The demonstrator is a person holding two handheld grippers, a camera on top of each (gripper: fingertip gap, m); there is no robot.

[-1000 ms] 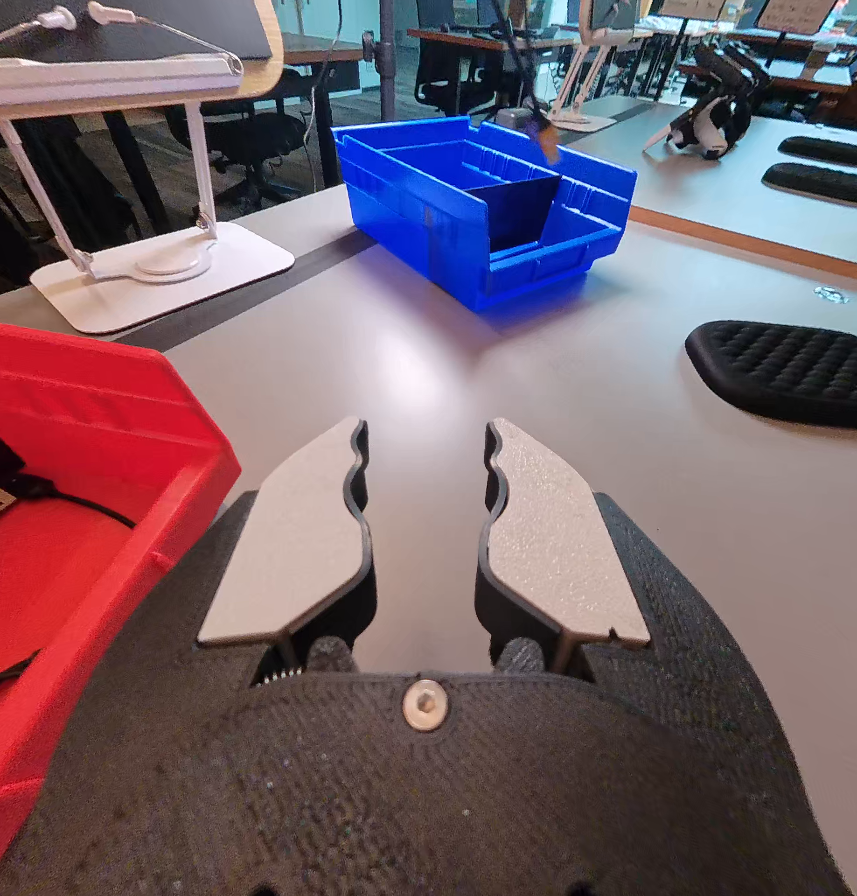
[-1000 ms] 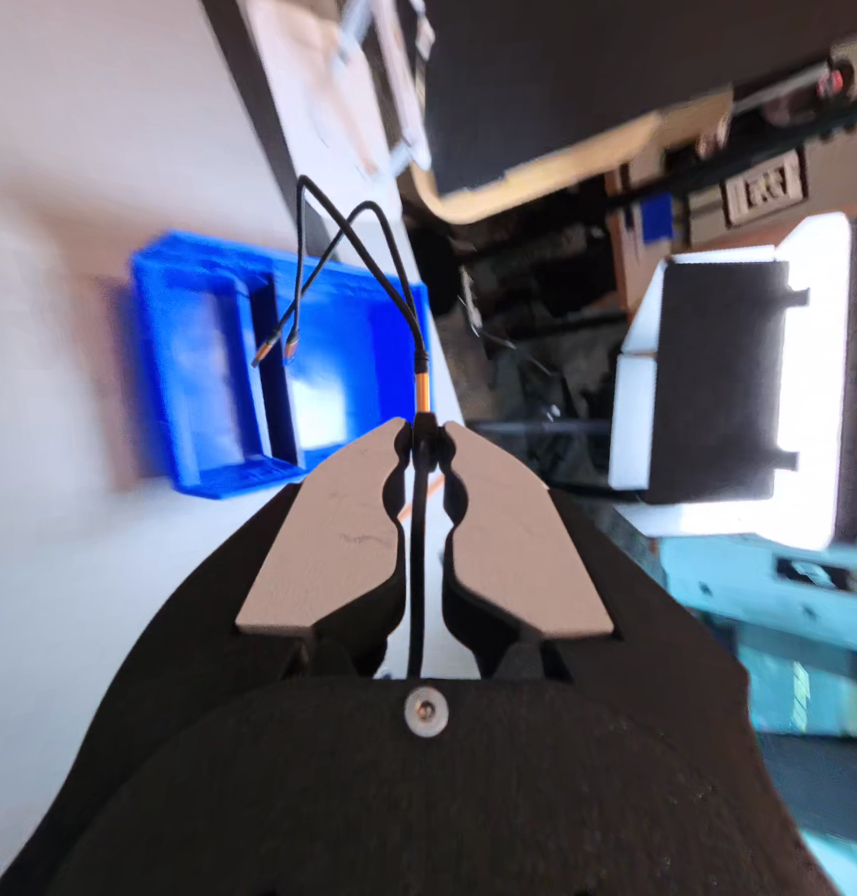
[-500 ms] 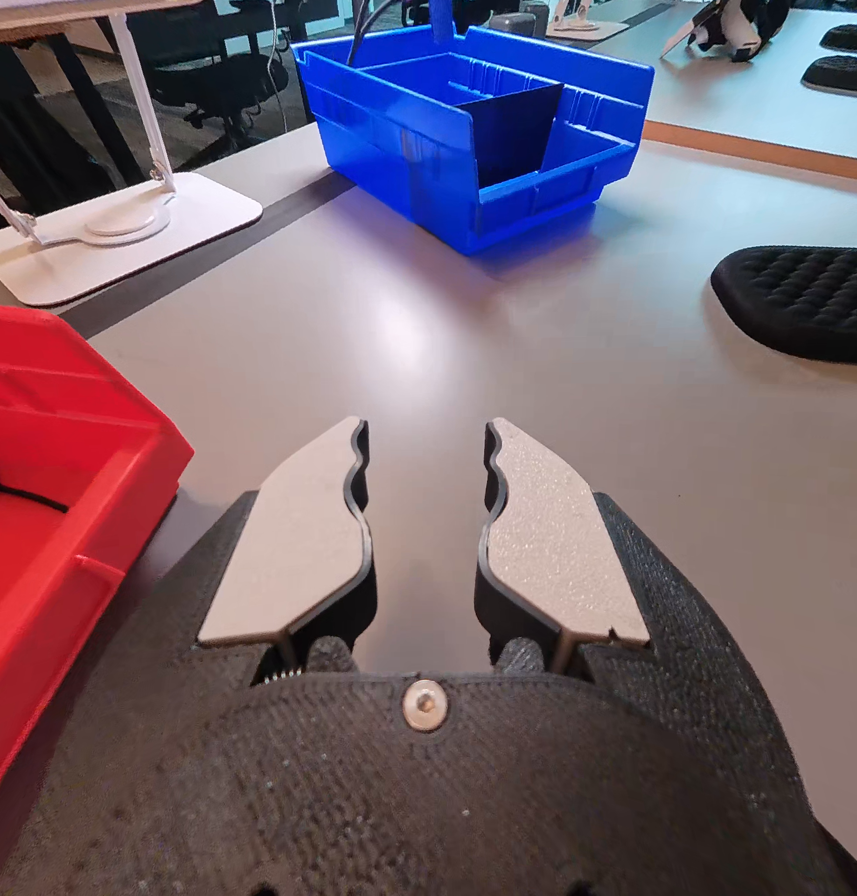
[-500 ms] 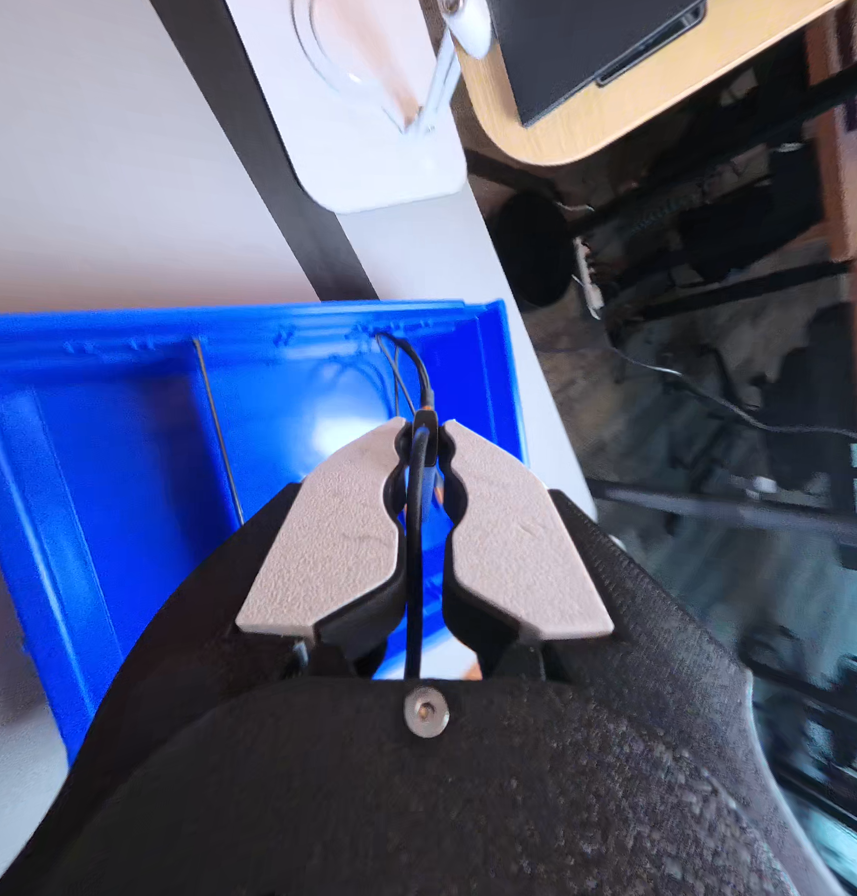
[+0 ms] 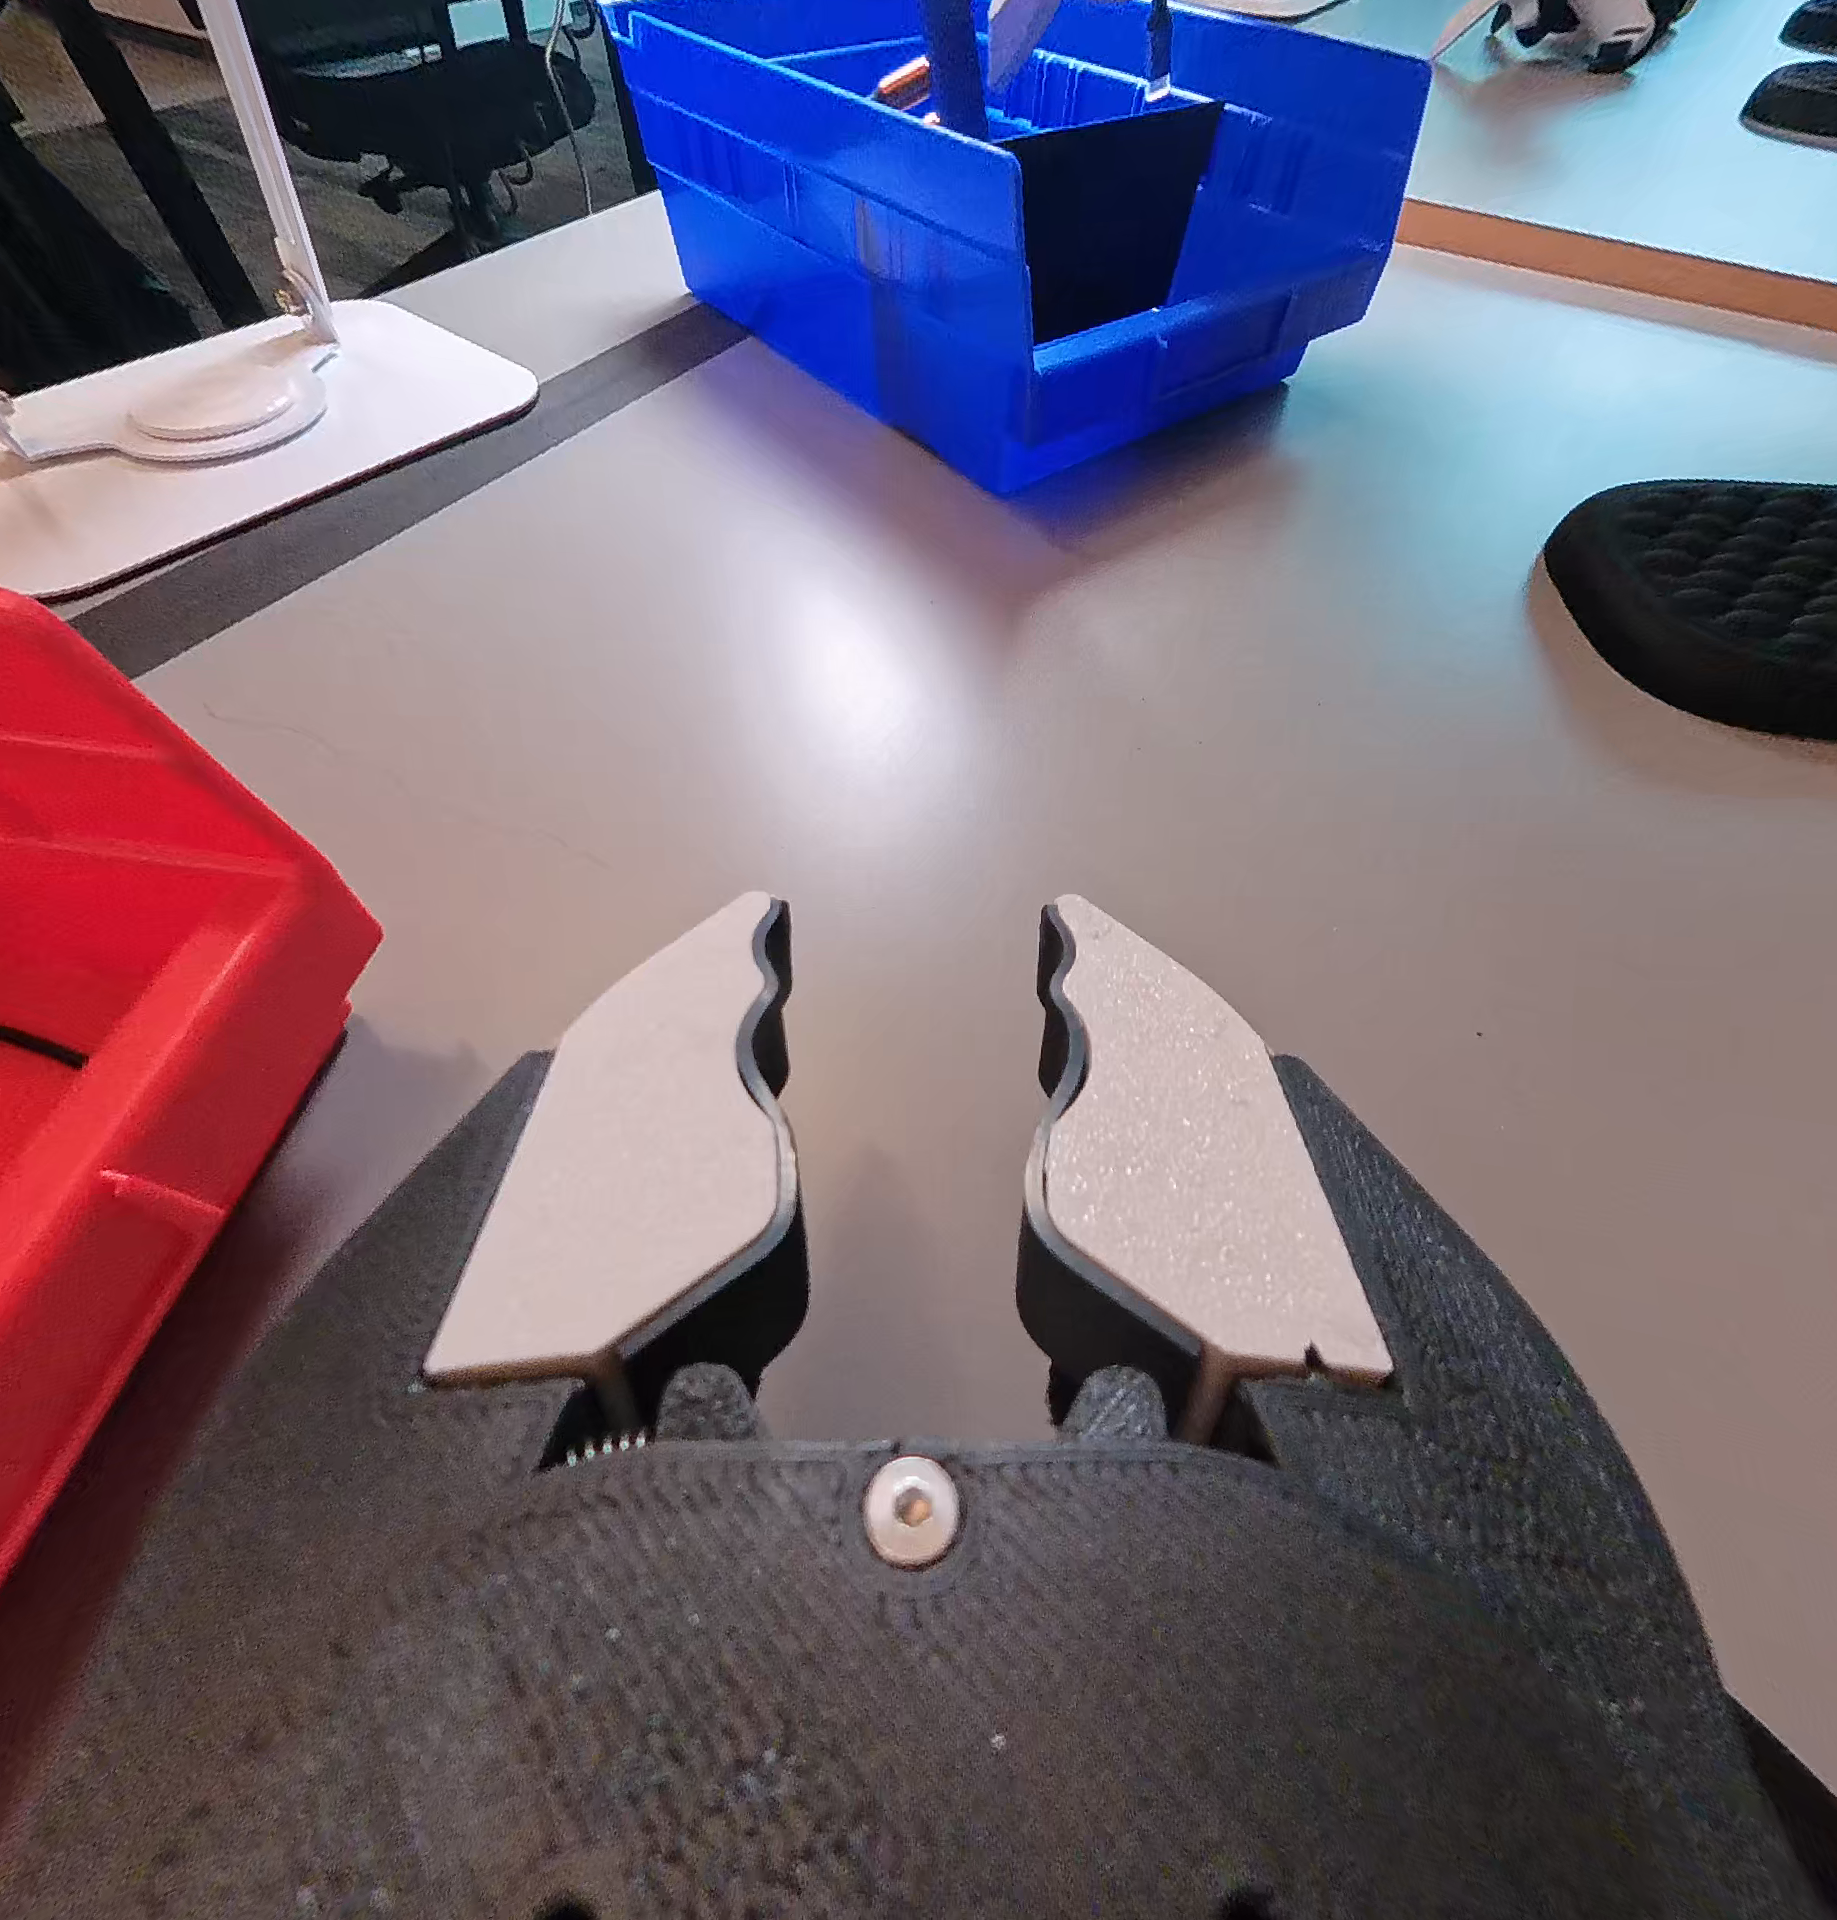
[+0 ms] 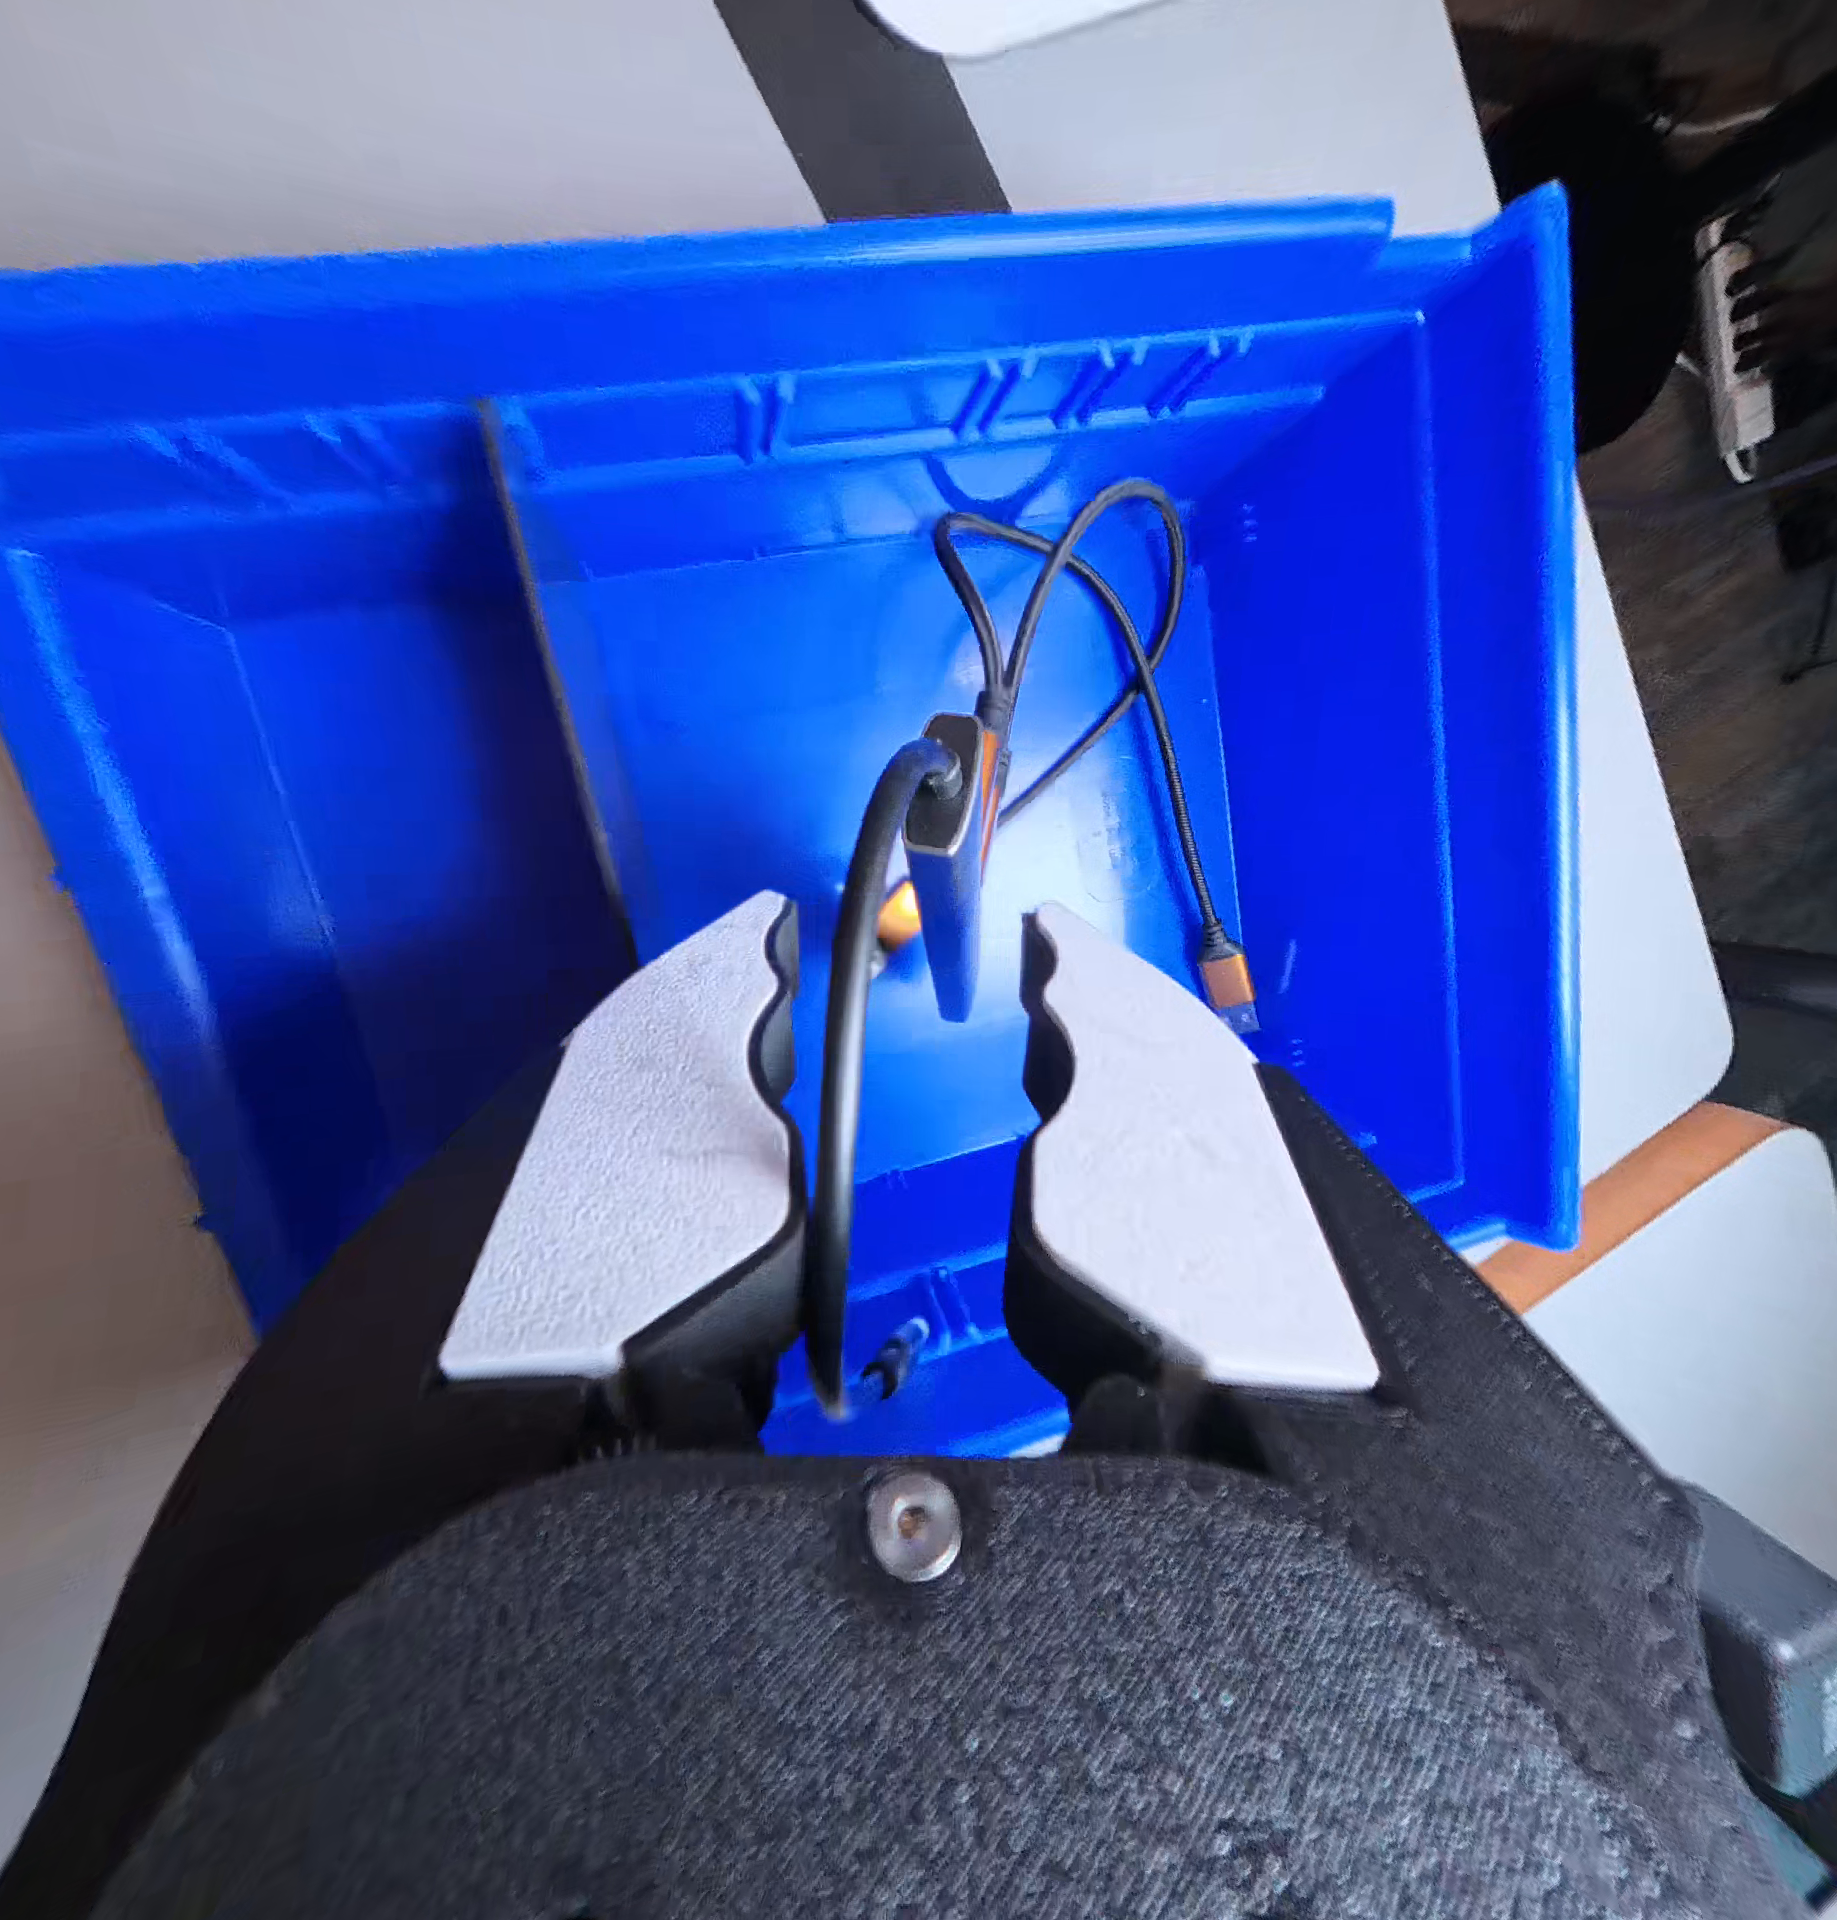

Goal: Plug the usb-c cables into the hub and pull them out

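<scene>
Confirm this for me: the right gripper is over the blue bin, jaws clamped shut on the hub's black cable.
Not quite. The right gripper is over the blue bin, but its jaws stand open, as the right wrist view shows. The hub and its black cable hang between the jaws, and nothing is clamped.

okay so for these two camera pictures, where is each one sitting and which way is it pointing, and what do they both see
Left wrist view: sits on the left gripper, low over the grey table, facing forward across it toward the blue bin, red bin at left; its own open fingers show.
Right wrist view: sits on the right gripper, above the blue bin, looking down into it at the hub and cables; its own open fingers show.
Shared: the blue bin and the grey table.
</scene>
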